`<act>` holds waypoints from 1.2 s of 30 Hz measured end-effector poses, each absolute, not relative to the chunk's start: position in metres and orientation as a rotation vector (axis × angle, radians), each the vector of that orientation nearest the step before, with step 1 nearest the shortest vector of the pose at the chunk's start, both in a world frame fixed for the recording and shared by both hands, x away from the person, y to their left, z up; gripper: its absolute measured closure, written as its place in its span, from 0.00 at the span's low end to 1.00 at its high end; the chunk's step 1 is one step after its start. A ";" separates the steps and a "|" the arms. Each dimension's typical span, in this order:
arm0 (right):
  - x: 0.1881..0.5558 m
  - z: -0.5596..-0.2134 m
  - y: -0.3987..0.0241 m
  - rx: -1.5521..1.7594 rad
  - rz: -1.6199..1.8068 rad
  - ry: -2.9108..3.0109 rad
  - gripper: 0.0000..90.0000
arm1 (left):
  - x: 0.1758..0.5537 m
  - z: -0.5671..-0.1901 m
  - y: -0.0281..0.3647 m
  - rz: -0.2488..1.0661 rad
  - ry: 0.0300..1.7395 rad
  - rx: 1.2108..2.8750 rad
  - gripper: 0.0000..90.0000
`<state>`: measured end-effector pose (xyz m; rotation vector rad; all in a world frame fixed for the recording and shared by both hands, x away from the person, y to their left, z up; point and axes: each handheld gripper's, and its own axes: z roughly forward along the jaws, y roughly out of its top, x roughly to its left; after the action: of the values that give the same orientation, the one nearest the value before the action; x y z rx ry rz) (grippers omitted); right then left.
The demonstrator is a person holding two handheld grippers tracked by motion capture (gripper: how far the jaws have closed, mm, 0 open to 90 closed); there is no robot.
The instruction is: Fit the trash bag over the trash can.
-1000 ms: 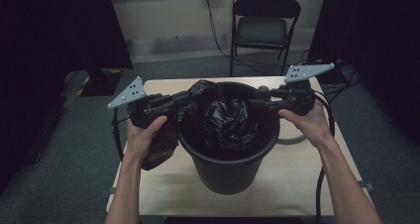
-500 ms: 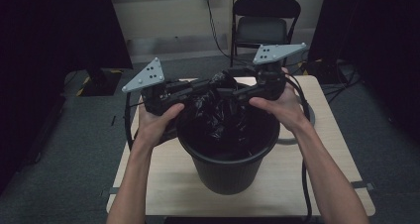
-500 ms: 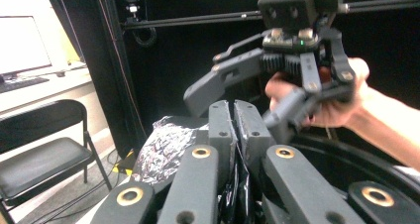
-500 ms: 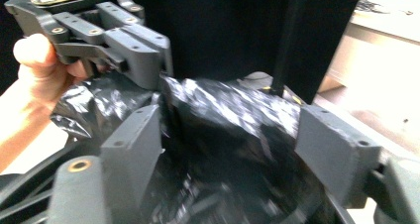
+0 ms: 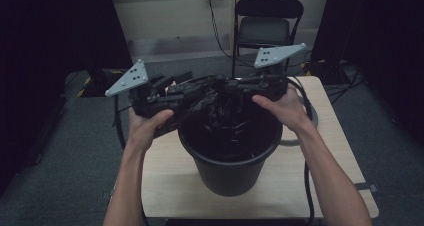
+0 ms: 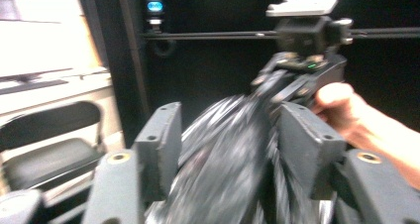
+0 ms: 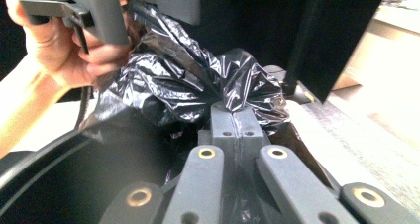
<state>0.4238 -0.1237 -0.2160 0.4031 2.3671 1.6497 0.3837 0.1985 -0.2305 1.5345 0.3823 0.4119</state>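
A black bin stands on the wooden table with a crumpled black plastic bag bunched over its mouth. My left gripper hovers over the bin's left rim. Its jaws have just been opening, and in the left gripper view they stand apart with the blurred bag between them. My right gripper comes in from the right, opposite the left. The right gripper view has its jaws pressed together on a pinched fold of the bag, with the bin's rim below.
A black folding chair stands beyond the table's far edge. Cables trail from both grippers across the table's right side and over its edges. Dark curtains close off both sides, over grey carpet.
Both grippers have risen and drawn together over the bin. The left jaws have opened around the bag. The right gripper moved inward from the right rim and closed on the bag.
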 end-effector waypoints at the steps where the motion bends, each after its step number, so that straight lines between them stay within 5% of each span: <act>1: 0.424 -0.217 -0.132 0.424 1.647 2.358 1.00 | 0.383 -0.234 0.206 0.415 0.395 1.520 0.45; 12: 0.427 -0.245 -0.178 0.587 1.622 2.333 0.95 | 0.410 -0.277 0.215 0.350 0.525 1.559 0.32; 14: 0.427 -0.248 -0.178 0.594 1.608 2.334 0.86 | 0.413 -0.282 0.211 0.320 0.524 1.578 0.38; 19: 0.421 -0.243 -0.177 0.610 1.603 2.300 0.53 | 0.413 -0.285 0.208 0.332 0.512 1.610 0.87; 21: 0.416 -0.238 -0.176 0.595 1.612 2.280 0.46 | 0.410 -0.282 0.210 0.335 0.506 1.609 0.97; 26: 0.410 -0.224 -0.169 0.558 1.670 2.241 0.39 | 0.400 -0.269 0.202 0.365 0.454 1.657 0.99; 36: 0.414 -0.216 -0.116 0.429 1.736 2.326 0.43 | 0.396 -0.246 0.173 0.386 0.374 1.669 0.99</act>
<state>0.4135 -0.1160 -0.2156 0.4293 2.3258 1.7364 0.3958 0.1734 -0.2464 1.6688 0.3739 0.3865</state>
